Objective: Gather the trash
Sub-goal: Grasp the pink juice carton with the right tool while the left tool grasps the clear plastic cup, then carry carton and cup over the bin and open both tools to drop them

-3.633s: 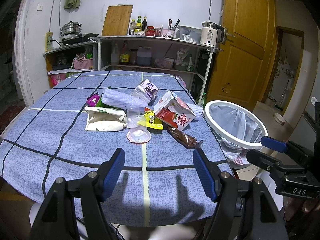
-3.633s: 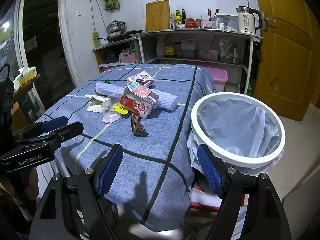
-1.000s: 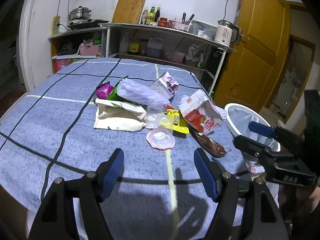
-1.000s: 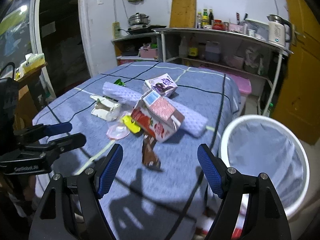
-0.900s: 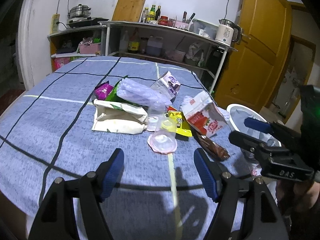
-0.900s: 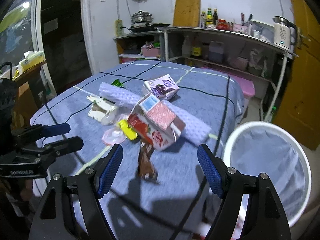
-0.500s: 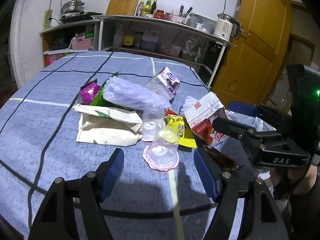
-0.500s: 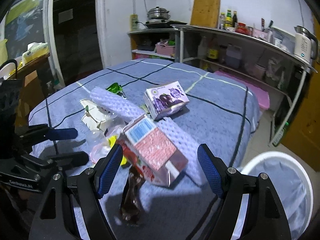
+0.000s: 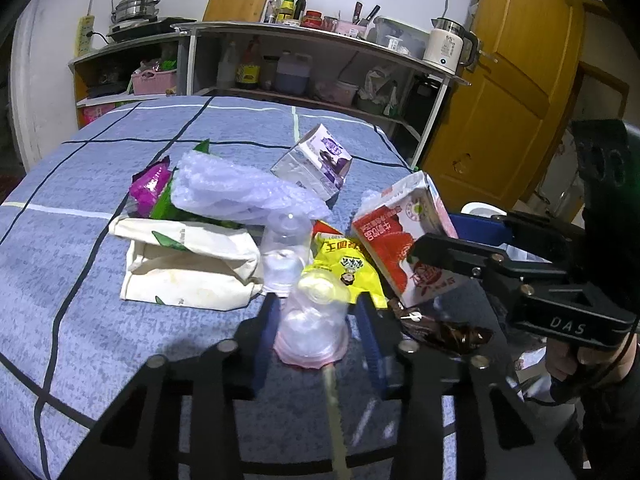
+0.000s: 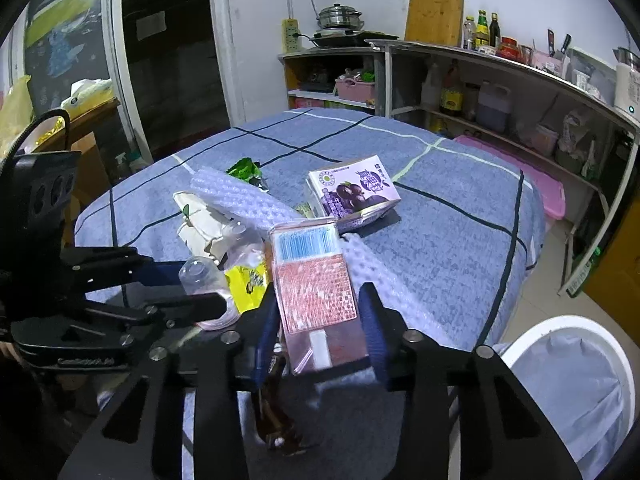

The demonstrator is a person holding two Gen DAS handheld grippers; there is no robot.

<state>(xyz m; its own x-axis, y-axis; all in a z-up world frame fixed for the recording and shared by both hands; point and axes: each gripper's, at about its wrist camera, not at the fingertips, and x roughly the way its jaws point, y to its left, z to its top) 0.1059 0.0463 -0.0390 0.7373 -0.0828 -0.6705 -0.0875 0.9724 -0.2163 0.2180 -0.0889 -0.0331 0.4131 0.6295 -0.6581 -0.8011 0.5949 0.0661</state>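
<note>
Trash lies piled on the blue checked tablecloth (image 9: 80,320). My left gripper (image 9: 316,320) straddles a clear plastic cup (image 9: 312,312) standing upside down; its jaws are closing and the pads meet the cup's sides. My right gripper (image 10: 322,320) straddles the red strawberry milk carton (image 10: 312,280), jaws closing with the pads against its sides. That carton (image 9: 396,236) leans at the pile's right. Behind lie a purple carton (image 9: 316,160), bubble wrap (image 9: 236,188), a white paper bag (image 9: 188,268), a yellow wrapper (image 9: 344,264), a second clear cup (image 9: 286,248) and a brown wrapper (image 9: 448,332).
A white-rimmed bin (image 10: 560,320) with a liner stands off the table's right corner. Shelves (image 9: 320,40) with bottles, a kettle and tubs run behind the table. An orange door (image 9: 520,80) is at the right. A hand (image 9: 592,360) holds the right gripper.
Both grippers came forward to the pile and their jaws narrowed from wide open. The left now closes around the clear cup, the right around the strawberry carton.
</note>
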